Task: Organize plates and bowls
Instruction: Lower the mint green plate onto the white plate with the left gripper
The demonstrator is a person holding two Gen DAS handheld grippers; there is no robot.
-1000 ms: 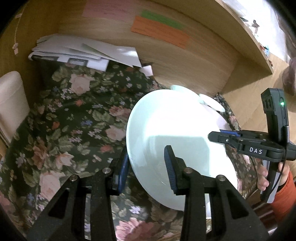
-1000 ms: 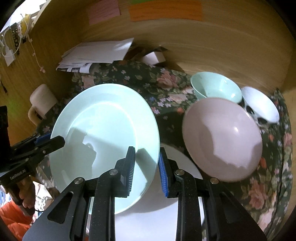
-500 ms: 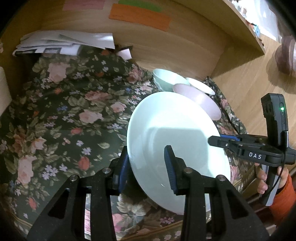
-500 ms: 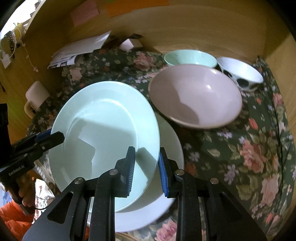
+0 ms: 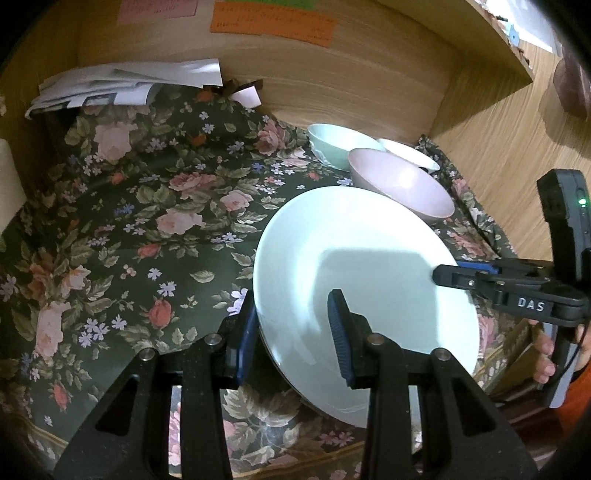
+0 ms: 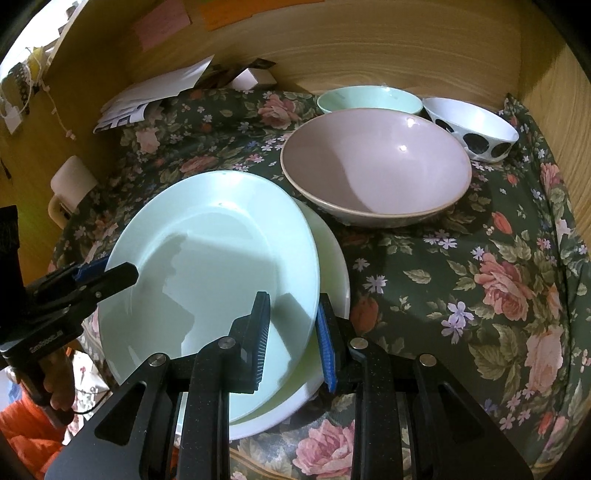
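1. Left wrist view: the letters "DAS" are read on the right gripper [image 5: 448, 271] at the right edge; writing on the orange note [image 5: 273, 24] and the pink note [image 5: 157, 5] stuck to the wooden back wall [image 5: 332, 77] is too blurred to be read; the near left rim of the pale green plate [image 5: 354, 266] is straddled by the left gripper [image 5: 293, 330], its jaws set a moderate way apart with a gap seen at the inner pad; the plate's right rim is held by the right gripper; a broad stretch of floral cloth [image 5: 147, 221] lies uncovered to the left, bounded by papers [image 5: 122, 86] at the back.

2. Right wrist view: faint lettering on the left gripper [image 6: 122, 273] cannot be made out; the right gripper [image 6: 291, 332] is seen narrowly parted, both pads at the green plate's [image 6: 207, 277] right rim; the plate is tilted over a white plate [image 6: 332, 266], near the cloth's front edge; the pink bowl [image 6: 373, 166] sits just behind, then the green bowl [image 6: 369, 99] and spotted bowl [image 6: 476, 129] by the wall; uncovered cloth [image 6: 480, 277] extends to the right.
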